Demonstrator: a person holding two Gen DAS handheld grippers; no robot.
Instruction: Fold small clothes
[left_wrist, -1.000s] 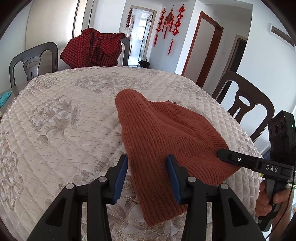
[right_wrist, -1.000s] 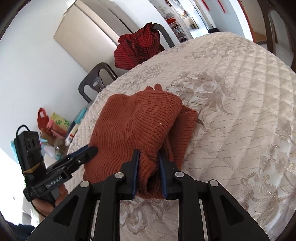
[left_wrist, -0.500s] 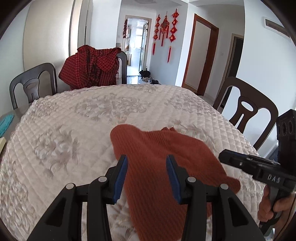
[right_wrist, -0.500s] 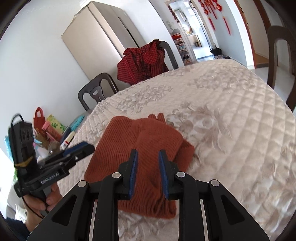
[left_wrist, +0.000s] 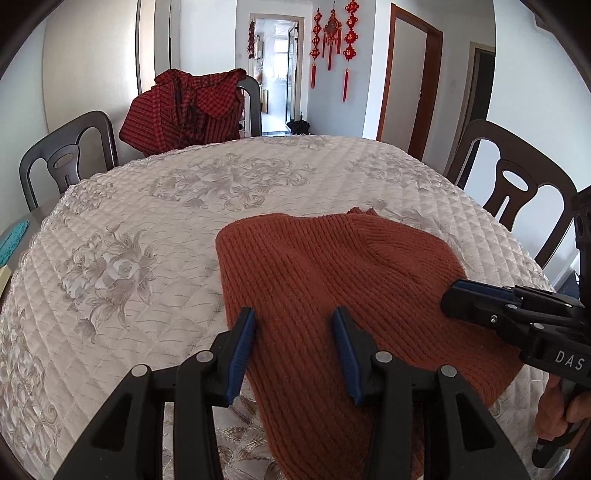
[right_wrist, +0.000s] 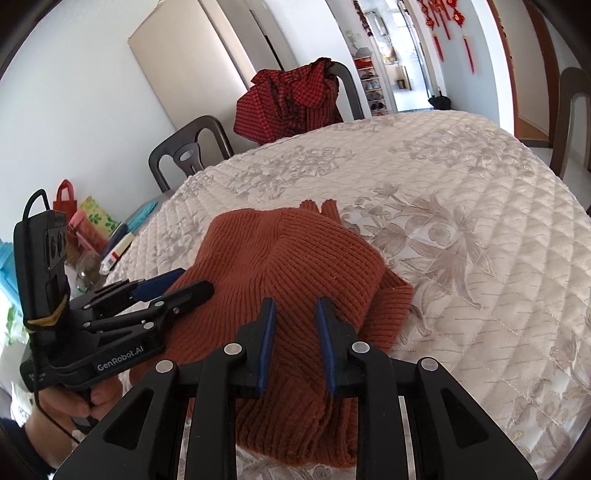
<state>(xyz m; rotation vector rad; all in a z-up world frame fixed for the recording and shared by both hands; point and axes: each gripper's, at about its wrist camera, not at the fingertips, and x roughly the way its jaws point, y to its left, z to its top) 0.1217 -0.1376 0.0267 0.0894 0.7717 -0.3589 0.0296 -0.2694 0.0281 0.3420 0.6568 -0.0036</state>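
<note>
From the left wrist camera, the rust-red knitted garment (left_wrist: 332, 280) lies folded on the quilted tablecloth (left_wrist: 155, 221), spreading toward five o'clock; the left gripper (left_wrist: 293, 325) hangs over its near part with jaws parted and nothing pinched. The right gripper (left_wrist: 456, 295) comes in at three o'clock. From the right wrist camera, the right gripper (right_wrist: 295, 314) hangs above the garment (right_wrist: 295, 258), jaws narrowly apart and gripping nothing; the left gripper (right_wrist: 192, 280) sits at nine o'clock.
</note>
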